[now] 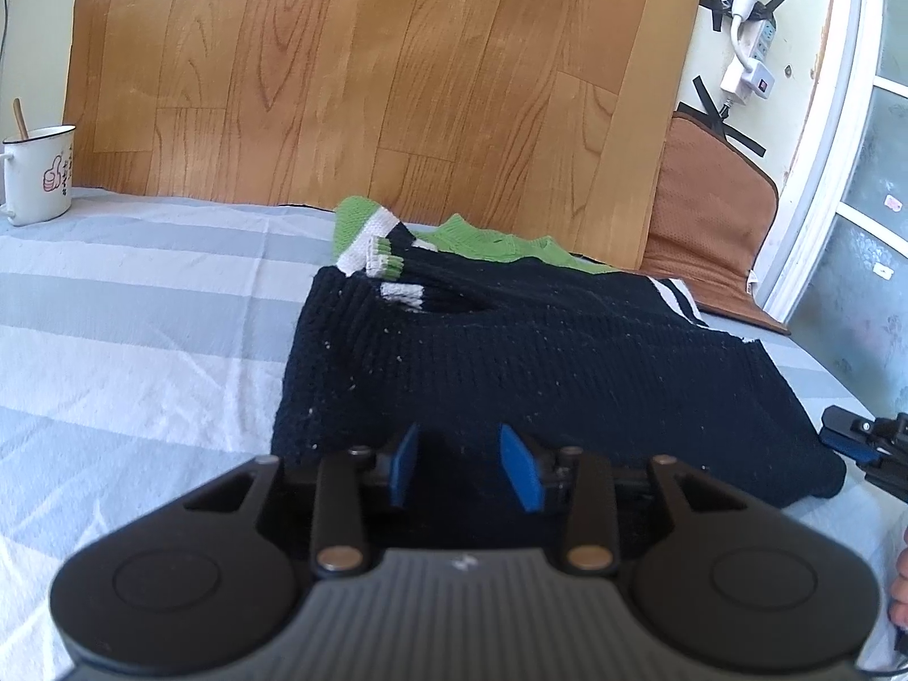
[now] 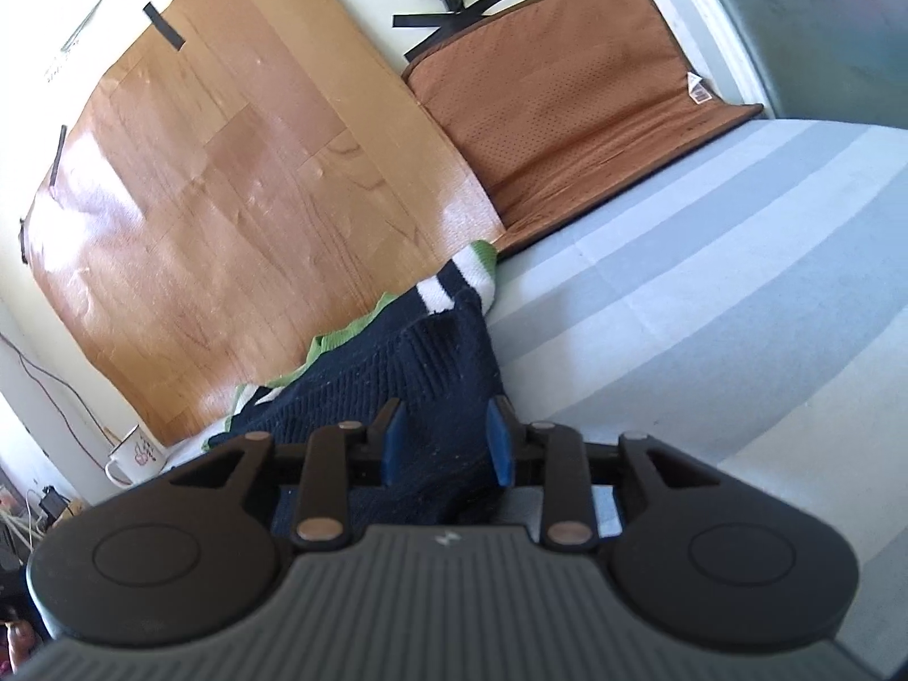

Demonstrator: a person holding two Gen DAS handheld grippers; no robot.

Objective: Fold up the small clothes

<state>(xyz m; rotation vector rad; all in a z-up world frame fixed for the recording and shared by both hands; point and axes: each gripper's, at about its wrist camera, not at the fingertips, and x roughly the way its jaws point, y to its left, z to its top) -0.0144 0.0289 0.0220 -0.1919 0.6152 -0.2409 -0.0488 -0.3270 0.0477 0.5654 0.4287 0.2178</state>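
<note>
So the sweater (image 1: 511, 363) is lying folded on the striped sheet (image 1: 142, 306), navy knit on top with green and white bits poking out at the far end, right up near the wood-look panel (image 1: 369, 68) on the wall. A cuff with white and green stripes sits on top of the navy part.

Left gripper (image 1: 462, 462) is at the near edge of the sweater, fingers (image 1: 404, 462) partly apart with the dark knit showing between them. The pads don't look like they're pressing on it, so not holding anything as far as I can see.

Right gripper (image 2: 445, 442) is at the sweater's right corner, same deal: fingers (image 2: 499, 445) partly apart, navy fabric running between them, sheet just off to the right. Doesn't look pinched either. From the left camera you can see its tip just beside the sweater's corner.

Mug (image 1: 40, 173) with a thumbs-up on it sits far left, well apart from the sweater. Brown cushion (image 2: 567, 108) leans against the wall to the right of the panel
</note>
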